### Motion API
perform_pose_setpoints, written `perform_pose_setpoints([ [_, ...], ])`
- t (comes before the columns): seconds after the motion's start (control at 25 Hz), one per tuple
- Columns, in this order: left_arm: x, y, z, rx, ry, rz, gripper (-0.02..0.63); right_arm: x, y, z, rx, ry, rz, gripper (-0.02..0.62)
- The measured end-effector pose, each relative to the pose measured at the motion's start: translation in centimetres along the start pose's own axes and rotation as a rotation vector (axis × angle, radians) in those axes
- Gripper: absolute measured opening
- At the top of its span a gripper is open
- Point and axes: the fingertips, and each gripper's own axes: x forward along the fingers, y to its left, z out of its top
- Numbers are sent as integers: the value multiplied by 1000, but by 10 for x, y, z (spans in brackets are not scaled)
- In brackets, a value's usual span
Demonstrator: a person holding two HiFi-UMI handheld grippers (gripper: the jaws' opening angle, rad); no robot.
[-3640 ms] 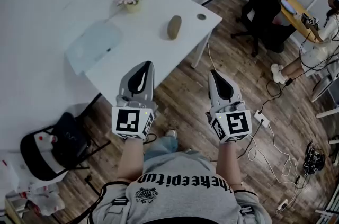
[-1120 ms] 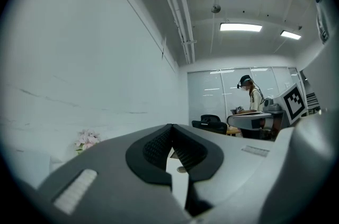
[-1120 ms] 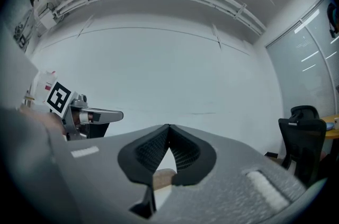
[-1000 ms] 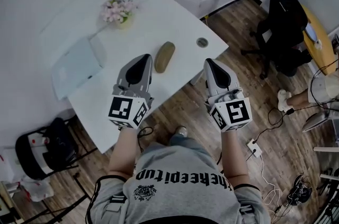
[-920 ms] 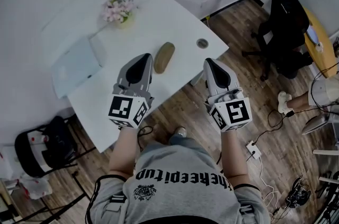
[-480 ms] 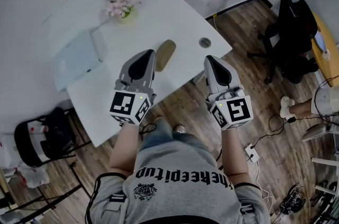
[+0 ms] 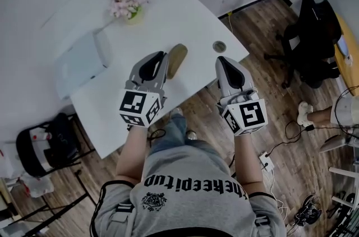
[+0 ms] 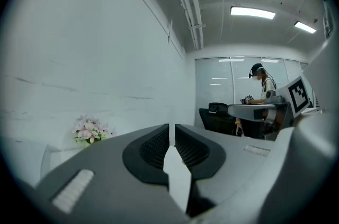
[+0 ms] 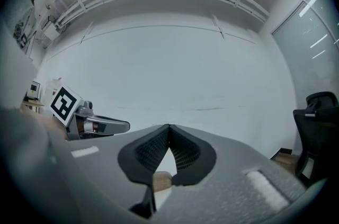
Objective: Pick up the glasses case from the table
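Note:
The brown oval glasses case (image 7: 177,59) lies on the white table (image 7: 168,12) near its front edge. My left gripper (image 7: 162,54) hovers level just to the left of the case, its tip beside the case's near end. Its jaws (image 8: 171,127) have just been opening and show a narrow slit with nothing between them. My right gripper (image 7: 220,59) hangs past the table's front edge, to the right of the case, tips touching and empty (image 9: 168,126). Under its jaws, a piece of the case (image 9: 161,180) shows.
A pot of pink flowers (image 7: 128,4) and a pale translucent sheet (image 7: 81,59) sit on the table's far and left parts. A round cable hole (image 7: 220,46) lies right of the case. A black office chair (image 7: 314,34) and floor cables (image 7: 269,160) are to the right.
Both grippers have moved forward toward the table. The left gripper's tip, earlier short of the case, now lies right beside it.

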Motion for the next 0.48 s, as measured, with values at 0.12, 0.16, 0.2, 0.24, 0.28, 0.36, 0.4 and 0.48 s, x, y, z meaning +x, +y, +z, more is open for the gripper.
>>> perform_pose_setpoints([
  [0.12,13,6,-11,-4,40,-5,69,9,-6,-3,5,8,-4,2],
  [0.16,17,9,-14,-6,53,-6,76,13,-8,-4,7,11,-5,2],
  [0.2,21,11,-17,-8,65,-8,84,17,-9,-5,8,14,-5,2],
  [0.24,25,14,-21,-10,78,-10,93,21,-10,-7,9,18,-6,2],
  [0.28,29,17,-24,-12,91,-12,101,25,-11,-8,11,21,-5,2],
  [0.36,35,23,-32,-14,121,-19,116,33,-11,-11,16,27,-4,2],
  [0.4,38,25,-36,-16,136,-24,127,37,-11,-13,17,31,-4,2],
  [0.48,44,29,-44,-17,165,-33,147,43,-11,-16,21,41,-5,2],
])
